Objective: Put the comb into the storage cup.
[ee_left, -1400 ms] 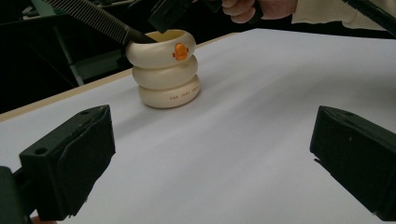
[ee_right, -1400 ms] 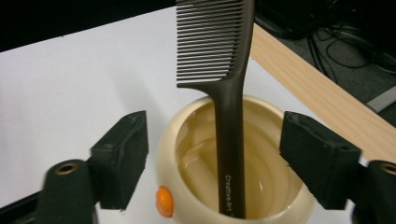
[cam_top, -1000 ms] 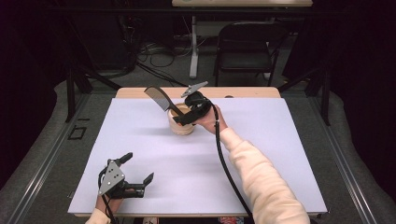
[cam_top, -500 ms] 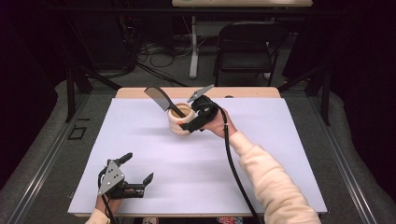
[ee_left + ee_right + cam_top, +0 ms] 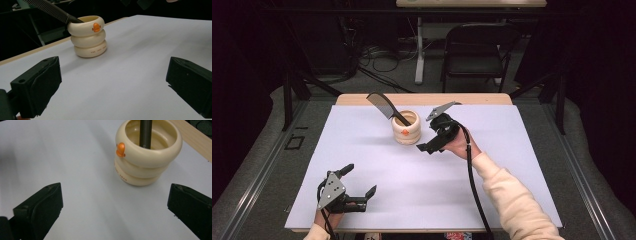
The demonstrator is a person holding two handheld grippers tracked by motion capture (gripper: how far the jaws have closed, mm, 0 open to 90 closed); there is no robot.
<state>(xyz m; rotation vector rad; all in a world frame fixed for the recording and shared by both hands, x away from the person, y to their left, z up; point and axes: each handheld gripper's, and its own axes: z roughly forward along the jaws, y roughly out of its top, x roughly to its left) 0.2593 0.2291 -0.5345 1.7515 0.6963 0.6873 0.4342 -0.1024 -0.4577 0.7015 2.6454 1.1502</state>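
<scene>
Holder (image 5: 406,128): cream, glossy, looks like ceramic or hard plastic – 3 rounded rings stacked, open at the top, small orange beak-like knob (image 5: 120,149) on the top ring. Faint lettering on the lowest ring, too small to read. It stands upright on the white sheet (image 5: 362,150), toward the far edge of the table near its middle.

Comb (image 5: 383,106): black, matte, flat; handle end sits inside the holder, toothed end leans out up and to the left in the high view. Fine teeth show in the left gripper view (image 5: 47,7), where the tip is cut off by the frame. In the right gripper view the round dark shaft (image 5: 145,133) goes down into the cup; its lower end is hidden.

Right gripper (image 5: 438,136): just right of the holder, apart from it. Jaws spread wide, having just been opening, w/ nothing between them – black blocky pads, bare sheet in the gap.

Left gripper (image 5: 357,192): near corner of the sheet, well apart from the holder. Jaws spread, nothing pinched; grey 3-cornered plate (image 5: 332,186) on top.

Table: pale wood strip (image 5: 422,99) shows along the far edge; the rest is under the smooth matte sheet. Surroundings dark – a chair (image 5: 477,50) and cables (image 5: 377,55) behind are hard to make out.
</scene>
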